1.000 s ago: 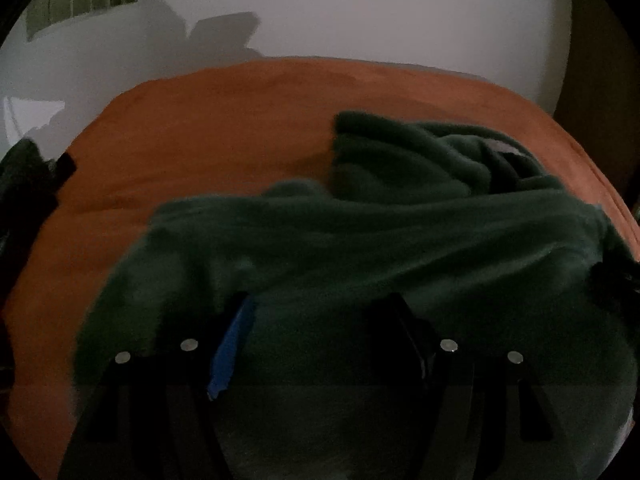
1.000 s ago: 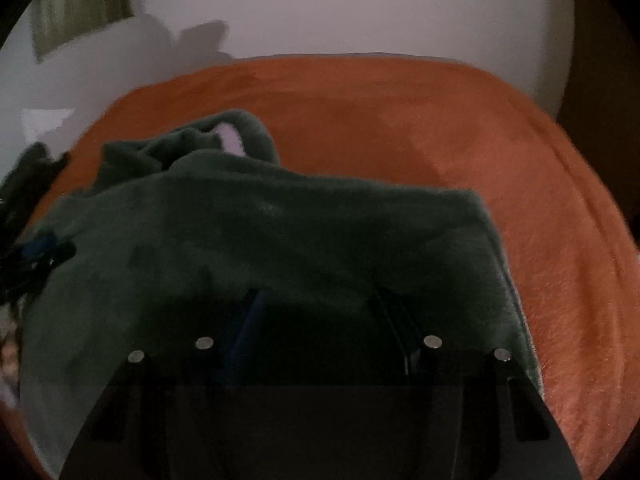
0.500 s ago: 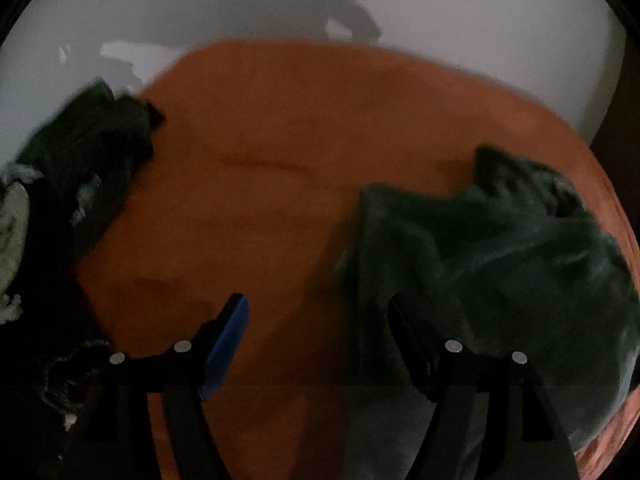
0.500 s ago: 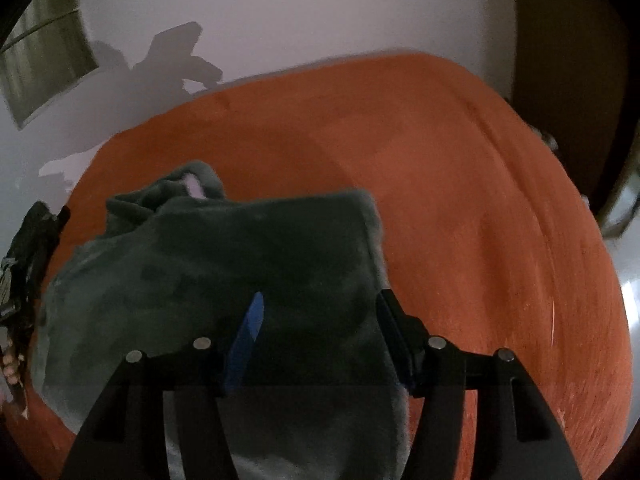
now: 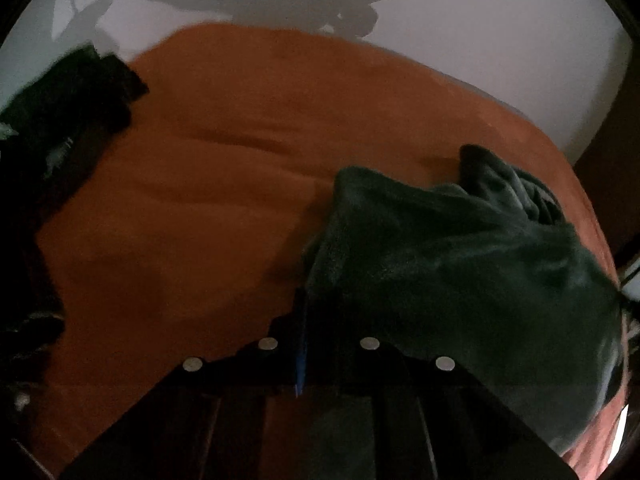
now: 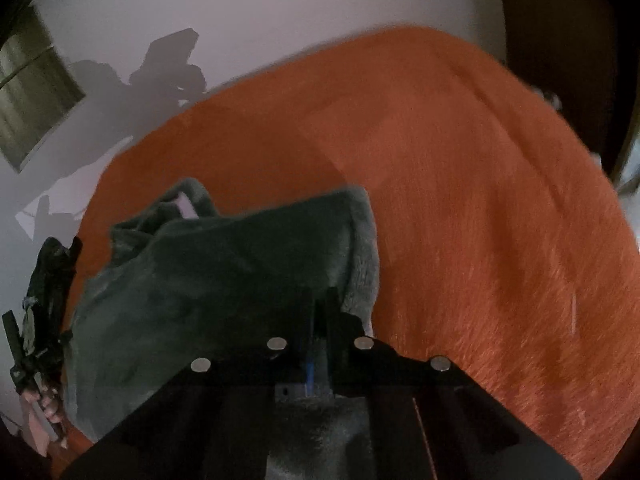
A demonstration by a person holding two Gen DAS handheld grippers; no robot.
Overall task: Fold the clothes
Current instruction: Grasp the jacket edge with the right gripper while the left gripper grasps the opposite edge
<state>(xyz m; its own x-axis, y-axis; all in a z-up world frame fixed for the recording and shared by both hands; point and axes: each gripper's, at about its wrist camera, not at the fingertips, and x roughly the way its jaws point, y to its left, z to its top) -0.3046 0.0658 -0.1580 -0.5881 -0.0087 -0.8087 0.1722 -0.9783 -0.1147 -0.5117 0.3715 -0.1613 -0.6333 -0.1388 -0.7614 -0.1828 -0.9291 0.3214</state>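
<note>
**A:** Starting with the left wrist view, what do you have?

**B:** I see the left gripper [image 5: 306,304] at six o'clock with its fingers closing. They are almost together, right at the near-left edge of the green fleece garment [image 5: 460,260], and the hem seems to be caught between them, though the light is too dim for me to be sure. The garment lies bunched from the centre out to four o'clock on the orange blanket [image 5: 200,200]. A dark clothes pile [image 5: 68,112] sits well apart at ten o'clock, against the white wall [image 5: 480,40].

**A:** Why grip the edge there?

**B:** I judge a hem gives me a straight line to lift, so the fleece can hang flat instead of staying crumpled.

**A:** And the right wrist view?

**B:** The right gripper [image 6: 320,312] is at six o'clock with its fingers clenched. They sit on the garment's near-right border, and I think fabric is pinched between them. From here the fleece runs from the centre out to eight o'clock, with a rumpled collar or cuff at ten o'clock. Bare blanket fills the side from one to five o'clock.

**A:** So there's a hold on each side?

**B:** That's my reading: one pinch on each side lets me stretch it square, and the bare blanket gives me room to lay it down.
</note>
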